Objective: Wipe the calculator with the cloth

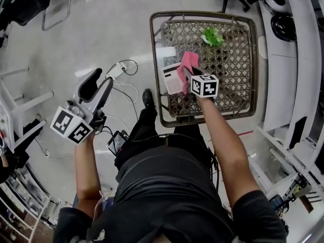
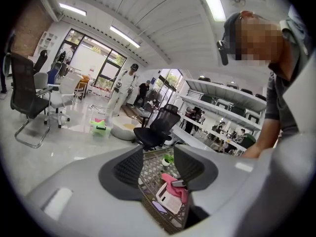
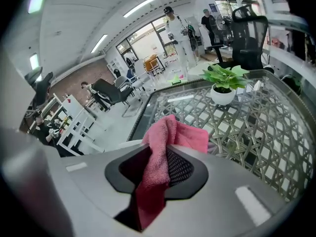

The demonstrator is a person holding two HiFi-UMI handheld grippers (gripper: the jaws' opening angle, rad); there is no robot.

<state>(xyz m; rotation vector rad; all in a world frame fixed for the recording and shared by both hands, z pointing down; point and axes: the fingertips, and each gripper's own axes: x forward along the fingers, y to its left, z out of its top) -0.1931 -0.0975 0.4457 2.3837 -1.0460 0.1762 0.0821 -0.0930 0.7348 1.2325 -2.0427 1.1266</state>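
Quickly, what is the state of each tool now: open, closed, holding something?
Left tool: open, holding nothing.
Right tool: closed on the cloth.

A square woven table [image 1: 238,80] with two things on it.
A white calculator [image 1: 173,78] lies flat on top, just left of the fingers of the right gripper [image 1: 189,74]. A little green plant [image 1: 212,36] in a pot stands farther out, past the fingertips.
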